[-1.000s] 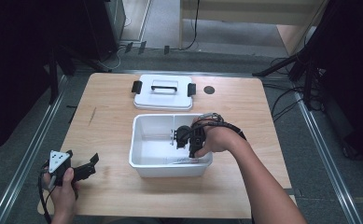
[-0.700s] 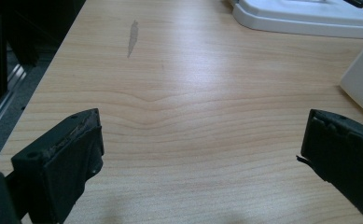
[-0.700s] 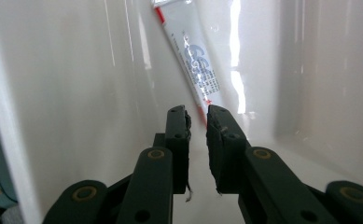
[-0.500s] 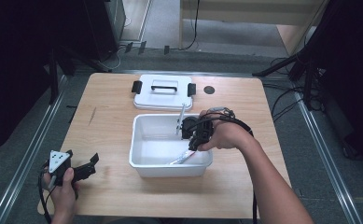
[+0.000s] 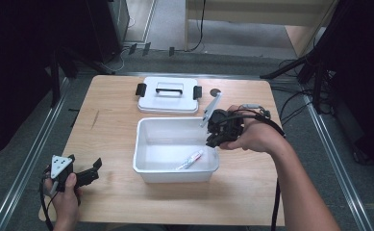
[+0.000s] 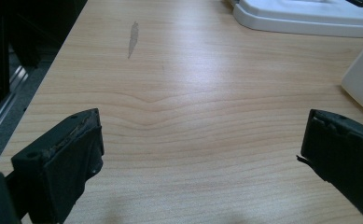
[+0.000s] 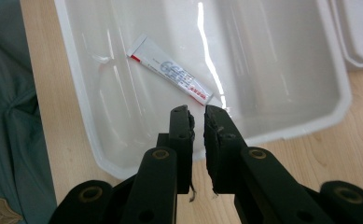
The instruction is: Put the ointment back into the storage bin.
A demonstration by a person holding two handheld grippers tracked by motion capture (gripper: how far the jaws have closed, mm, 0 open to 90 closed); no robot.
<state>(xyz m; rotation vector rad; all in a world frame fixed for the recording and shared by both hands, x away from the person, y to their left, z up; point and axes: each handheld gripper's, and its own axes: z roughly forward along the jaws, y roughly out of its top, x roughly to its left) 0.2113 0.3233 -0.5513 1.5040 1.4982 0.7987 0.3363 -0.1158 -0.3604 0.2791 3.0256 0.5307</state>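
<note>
A white plastic bin (image 5: 148, 144) stands in the middle of the wooden table. On its floor, near the front right corner, lies a small white tube with red and blue print (image 5: 190, 160) (image 7: 170, 70). My right gripper (image 5: 214, 134) (image 7: 198, 114) hovers above the bin's right rim, pointing down into it, shut with nothing between its pads. The tube lies just beyond its tips, apart from them. My left gripper (image 5: 91, 171) (image 6: 198, 158) rests at the table's front left, open wide over bare wood.
The bin's white lid (image 5: 168, 96) with black latches lies flat behind the bin. A small dark round spot (image 5: 215, 91) marks the table beside the lid. Metal rails run along both table sides, and dark equipment stands beyond the left edge.
My right gripper has lifted out of the bin and drifted toward its right rim. The tube stays on the bin floor. The left hand has not moved.
</note>
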